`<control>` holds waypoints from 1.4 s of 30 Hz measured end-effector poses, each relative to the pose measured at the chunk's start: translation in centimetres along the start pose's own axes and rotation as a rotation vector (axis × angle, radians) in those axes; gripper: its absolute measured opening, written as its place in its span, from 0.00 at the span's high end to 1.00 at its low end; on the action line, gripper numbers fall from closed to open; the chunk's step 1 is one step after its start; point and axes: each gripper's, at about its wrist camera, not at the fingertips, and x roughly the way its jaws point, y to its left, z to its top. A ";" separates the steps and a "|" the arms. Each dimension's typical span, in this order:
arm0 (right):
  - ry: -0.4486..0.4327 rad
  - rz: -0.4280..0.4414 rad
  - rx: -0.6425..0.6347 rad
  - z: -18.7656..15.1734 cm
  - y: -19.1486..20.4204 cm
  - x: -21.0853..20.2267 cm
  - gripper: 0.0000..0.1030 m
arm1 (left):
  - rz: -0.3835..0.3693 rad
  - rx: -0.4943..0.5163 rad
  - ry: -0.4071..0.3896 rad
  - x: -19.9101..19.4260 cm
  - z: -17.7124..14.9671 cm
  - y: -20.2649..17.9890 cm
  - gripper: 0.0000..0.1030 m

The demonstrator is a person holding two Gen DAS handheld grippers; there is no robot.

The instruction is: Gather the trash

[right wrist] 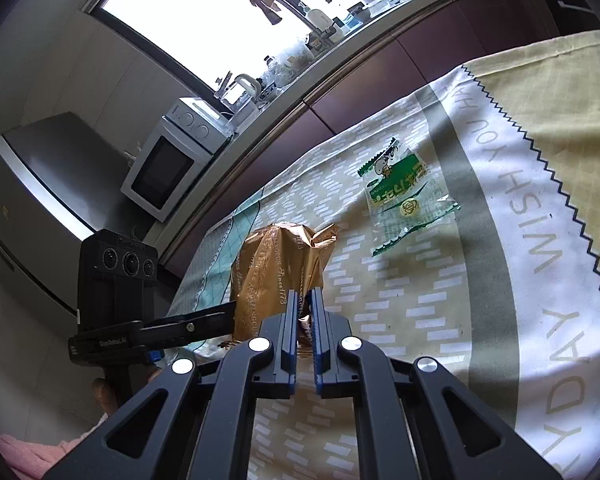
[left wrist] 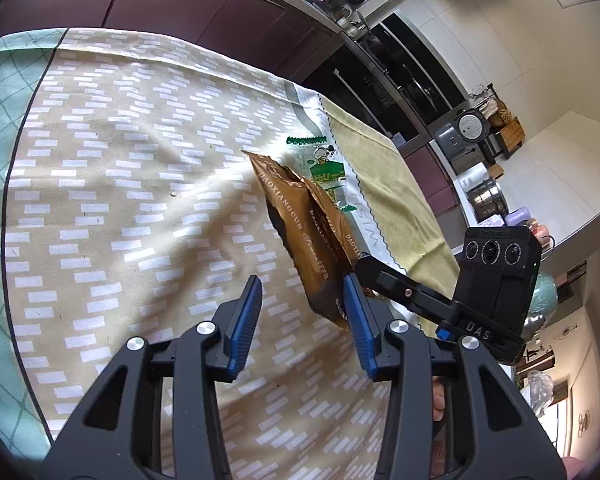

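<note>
Right wrist view showed the brown snack bag (right wrist: 278,276) held up off the cloth-covered worktop (right wrist: 420,312), its lower edge pinched between the blue pads of the right gripper (right wrist: 304,308), whose jaws were pressed nearly together on the foil. In the left wrist view the same brown snack bag (left wrist: 312,236) hung in the air with its torn mouth pointing away, and the left gripper (left wrist: 302,292) sat spread around its bottom end; the right-hand pad lay against the bag's edge while the other pad stood clear of it, so this gripper was not clamping it. The right gripper's black finger (left wrist: 384,280) reached the bag from the side. Beyond the bag, a green and clear wrapper (right wrist: 404,200) lay flat on the patterned cloth, near the grey stripe. A white microwave (right wrist: 168,160) stood on the counter by the window, well apart from the worktop
</note>
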 end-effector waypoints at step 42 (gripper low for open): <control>-0.062 -0.349 -0.069 6.2 -2.6 1.4 0.52 | 0.093 0.049 -0.059 -3.7 -0.5 0.2 0.97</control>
